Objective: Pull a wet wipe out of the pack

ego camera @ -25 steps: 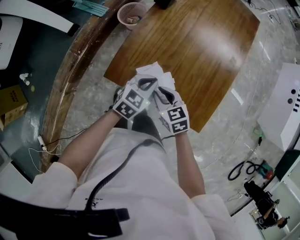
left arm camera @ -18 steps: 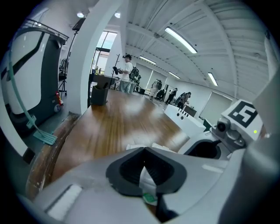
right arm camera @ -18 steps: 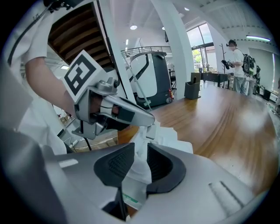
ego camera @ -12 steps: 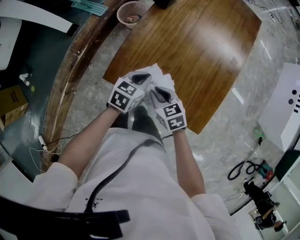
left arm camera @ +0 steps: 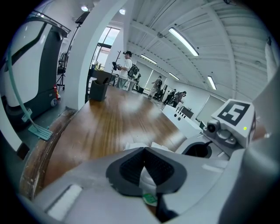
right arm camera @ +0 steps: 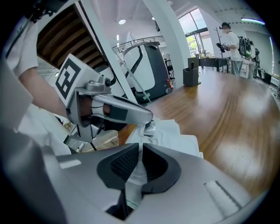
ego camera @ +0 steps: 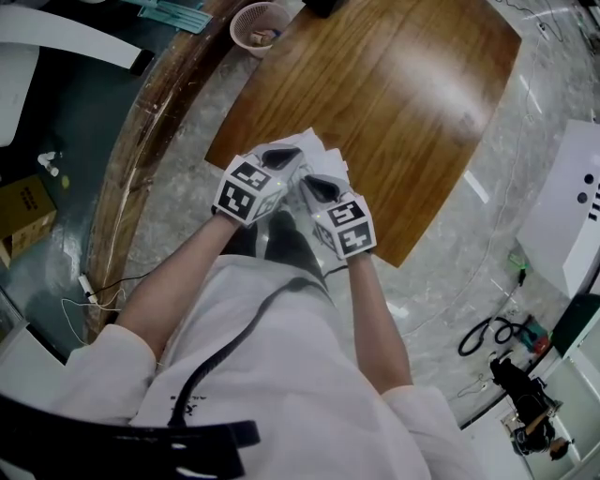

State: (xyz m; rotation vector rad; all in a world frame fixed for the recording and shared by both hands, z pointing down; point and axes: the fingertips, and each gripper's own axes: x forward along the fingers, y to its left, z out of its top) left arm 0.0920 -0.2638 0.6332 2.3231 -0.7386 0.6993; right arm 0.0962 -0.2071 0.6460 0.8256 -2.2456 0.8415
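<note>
Close to the person's body, the left hand-held gripper and the right hand-held gripper meet almost tip to tip, each with its jaws pinched tight on a fold of the soft white plastic wet-wipe pack. The pack is at the near corner of the glossy brown wooden table. A small pink mesh basket stands by the table's far left edge.

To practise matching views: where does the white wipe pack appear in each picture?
Head view: pack at centre, by the near corner of the table.
Left gripper view: pack low centre.
Right gripper view: pack just below centre.
Shared landmark: the wooden table, behind the pack in all three.
</note>
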